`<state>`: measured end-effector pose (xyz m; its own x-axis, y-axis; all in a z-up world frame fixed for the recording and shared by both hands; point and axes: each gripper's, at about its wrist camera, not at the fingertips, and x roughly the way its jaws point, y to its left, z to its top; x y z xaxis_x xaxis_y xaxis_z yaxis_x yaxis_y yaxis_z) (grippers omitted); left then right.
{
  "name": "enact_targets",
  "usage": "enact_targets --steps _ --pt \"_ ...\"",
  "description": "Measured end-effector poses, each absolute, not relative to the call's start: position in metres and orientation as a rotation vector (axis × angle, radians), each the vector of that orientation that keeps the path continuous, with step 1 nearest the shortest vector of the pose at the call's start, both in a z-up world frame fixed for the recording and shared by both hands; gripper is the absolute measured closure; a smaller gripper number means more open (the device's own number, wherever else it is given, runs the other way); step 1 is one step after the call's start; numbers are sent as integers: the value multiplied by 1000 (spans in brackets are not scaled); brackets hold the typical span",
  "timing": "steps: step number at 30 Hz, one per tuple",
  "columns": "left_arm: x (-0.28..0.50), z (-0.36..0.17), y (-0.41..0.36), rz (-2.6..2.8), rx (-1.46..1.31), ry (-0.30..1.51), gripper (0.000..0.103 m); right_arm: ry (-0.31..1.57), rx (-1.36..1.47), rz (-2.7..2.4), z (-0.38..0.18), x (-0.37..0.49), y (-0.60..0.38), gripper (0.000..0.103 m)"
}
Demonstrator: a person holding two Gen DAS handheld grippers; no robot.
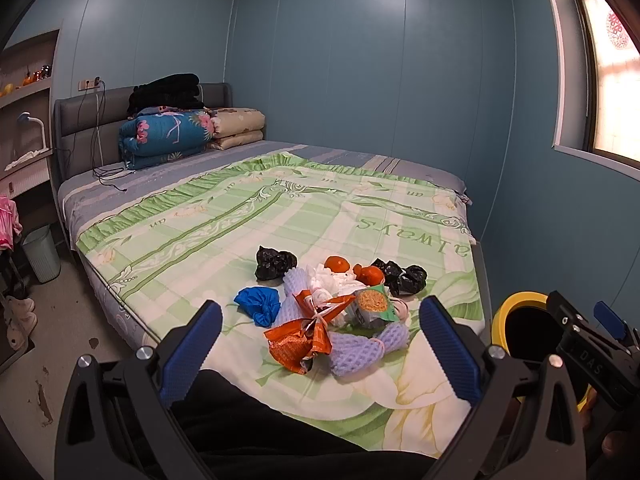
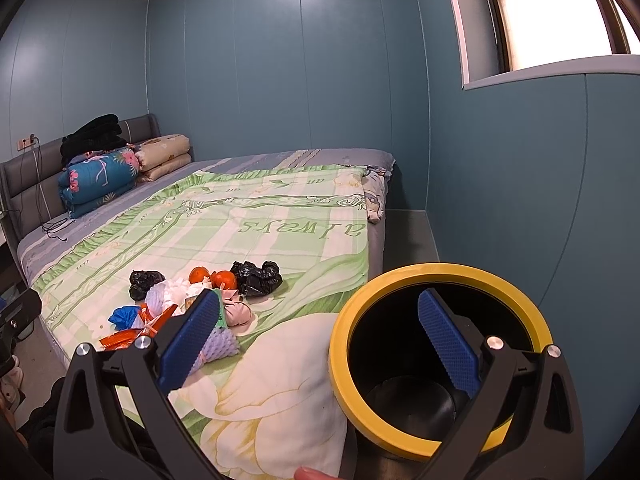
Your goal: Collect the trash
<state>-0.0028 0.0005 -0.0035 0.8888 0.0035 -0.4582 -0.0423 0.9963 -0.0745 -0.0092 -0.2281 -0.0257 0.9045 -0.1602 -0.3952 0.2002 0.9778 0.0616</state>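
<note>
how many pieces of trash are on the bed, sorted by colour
black bags: 3
blue bag: 1
orange fruit: 2
orange wrapper: 1
lilac foam nets: 2
white wad: 1
green packet: 1
pink bundle: 1
total: 12

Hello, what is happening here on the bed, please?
A person holds two grippers over a bed to collect trash. The left gripper is open and empty, facing a pile of trash: crumpled bags, wrappers, foam nets. The right gripper is also open, above a yellow-rimmed bin at the bed's corner. The bin looks empty; nothing is picked up yet.
</note>
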Motion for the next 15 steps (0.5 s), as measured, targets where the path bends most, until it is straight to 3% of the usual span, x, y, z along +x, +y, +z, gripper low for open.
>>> enact_targets --steps 15 --pt "-5 -11 2 25 -91 482 8 402 101 -186 -27 -8 -227 8"
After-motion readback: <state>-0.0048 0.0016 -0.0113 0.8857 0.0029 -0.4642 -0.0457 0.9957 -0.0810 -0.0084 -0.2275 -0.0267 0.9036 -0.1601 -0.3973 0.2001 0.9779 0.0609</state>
